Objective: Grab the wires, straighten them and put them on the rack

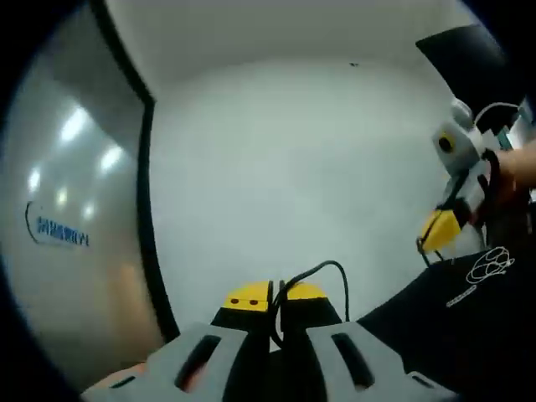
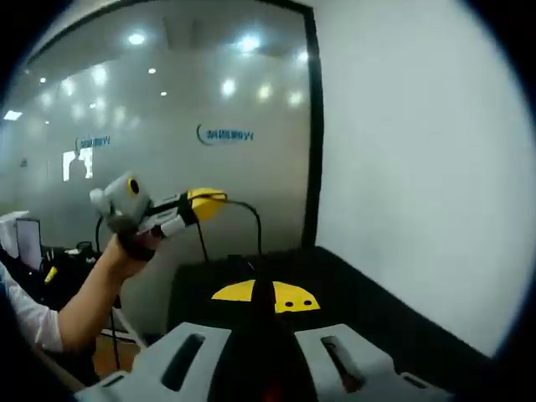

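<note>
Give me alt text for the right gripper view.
The right tongs are shut on a thin black wire that arcs up to the left tongs, held in a person's hand. Behind are a frosted glass wall and a white wall.

White wall point(image 1: 293, 167), frosted glass partition point(image 2: 167, 126)

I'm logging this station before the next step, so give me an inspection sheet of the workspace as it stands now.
Surface: black tabletop against the wall.
Job's things: black wire pinched in the left gripper, looping up; also held by the right gripper. Rack: nothing seen.
Clutter: nothing seen.
Grippers: both shut on the wire, yellow tips together.
Cables: wire arcs between the two grippers.
Surroundings: white wall, frosted glass partition with blue lettering, person's hand.
</note>
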Motion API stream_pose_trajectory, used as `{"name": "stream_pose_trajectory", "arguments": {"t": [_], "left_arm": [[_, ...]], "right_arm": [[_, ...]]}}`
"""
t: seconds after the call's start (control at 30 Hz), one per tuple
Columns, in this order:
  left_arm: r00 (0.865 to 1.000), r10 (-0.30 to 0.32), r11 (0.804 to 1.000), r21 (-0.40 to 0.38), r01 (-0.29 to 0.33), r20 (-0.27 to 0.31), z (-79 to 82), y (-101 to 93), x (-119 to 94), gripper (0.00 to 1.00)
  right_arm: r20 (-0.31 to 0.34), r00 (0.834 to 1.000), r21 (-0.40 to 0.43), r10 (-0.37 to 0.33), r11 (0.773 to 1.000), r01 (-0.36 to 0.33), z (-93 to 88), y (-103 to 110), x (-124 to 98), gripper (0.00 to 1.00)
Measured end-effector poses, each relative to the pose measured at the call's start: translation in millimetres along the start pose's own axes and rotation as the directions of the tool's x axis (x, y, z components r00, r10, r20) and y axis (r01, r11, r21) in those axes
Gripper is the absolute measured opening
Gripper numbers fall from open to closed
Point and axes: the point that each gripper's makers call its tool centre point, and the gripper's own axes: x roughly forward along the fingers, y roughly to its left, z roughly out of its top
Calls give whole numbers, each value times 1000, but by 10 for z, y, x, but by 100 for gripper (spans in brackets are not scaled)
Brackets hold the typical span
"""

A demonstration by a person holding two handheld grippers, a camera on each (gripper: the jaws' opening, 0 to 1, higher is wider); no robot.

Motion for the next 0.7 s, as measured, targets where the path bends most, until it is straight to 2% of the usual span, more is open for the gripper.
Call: {"name": "stream_pose_trajectory", "arguments": {"t": [0.03, 0.07, 0.1, 0.13, 0.17, 0.2, 0.23, 0.27, 0.3, 0.33, 0.37, 0.43, 0.47, 0.5, 0.53, 0.57, 0.6, 0.63, 0.67, 0.7], "left_arm": [[997, 35, 996, -79, -40, -64, -364, 130, -147, 3], [992, 50, 992, -109, -63, -117, -627, 194, -262, 7], [987, 77, 986, -138, -97, -142, -861, 241, -370, 18], [983, 120, 970, -193, -146, -139, -1043, 257, -465, 50], [982, 143, 949, -263, -172, -125, -1194, 253, -520, 81], [979, 162, 938, -288, -192, -127, -1364, 238, -548, 96], [985, 120, 930, -333, -155, -124, -1451, 118, -576, 83], [984, 95, 923, -357, -144, -150, -1614, 7, -598, 73], [986, 71, 939, -323, -117, -151, -1716, -98, -589, 68], [988, 71, 952, -286, -107, -134, -1744, -205, -604, 70], [995, 60, 967, -245, -77, -77, -1710, -284, -600, 74], [998, 24, 976, -217, -12, 54, -1583, -447, -629, 82], [991, -27, 972, -228, 56, 131, -1507, -537, -688, 81], [976, -56, 959, -259, 111, 211, -1407, -606, -743, 78], [964, -44, 957, -267, 117, 263, -1347, -575, -800, 74], [956, -21, 970, -224, 90, 293, -1331, -532, -841, 69], [957, -16, 981, -181, 71, 291, -1359, -522, -875, 63], [957, -15, 982, -178, 70, 289, -1379, -522, -893, 53], [957, -23, 973, -214, 88, 289, -1390, -528, -903, 46], [958, -34, 959, -261, 111, 283, -1388, -564, -911, 40]], "right_arm": [[-30, 999, 33, 42, 999, -41, -221, 90, 194, 4], [-96, 994, 61, 59, 997, -53, -510, 117, 343, 7], [-120, 988, 61, 102, 994, -95, -722, 168, 479, 11], [-131, 983, 65, 130, 990, -122, -900, 218, 586, 20], [-134, 981, 31, 139, 990, -136, -1017, 236, 645, 39], [-92, 983, -27, 161, 986, -164, -1025, 277, 672, 52], [-100, 984, -48, 148, 987, -154, -1069, 267, 645, 60], [-105, 986, -65, 127, 989, -134, -1070, 207, 597, 59], [-55, 993, -87, 100, 991, -104, -967, 124, 534, 54], [-22, 996, -89, 90, 992, -91, -894, 81, 476, 52], [-6, 996, -74, 85, 994, -85, -810, 12, 354, 54], [59, 998, -46, 34, 998, -31, -637, -175, -53, 55], [79, 997, -43, -2, 999, 5, -595, -277, -274, 54], [117, 992, -23, -43, 999, 46, -571, -329, -528, 53], [122, 989, -10, -88, 996, 90, -642, -397, -762, 52], [87, 986, -5, -145, 989, 146, -804, -476, -1007, 53], [105, 972, 17, -209, 978, 208, -932, -530, -1248, 55], [107, 959, 52, -261, 965, 257, -1108, -554, -1446, 56], [63, 947, 107, -315, 946, 308, -1375, -536, -1630, 56], [47, 932, 142, -359, 926, 350, -1629, -462, -1765, 58]]}}
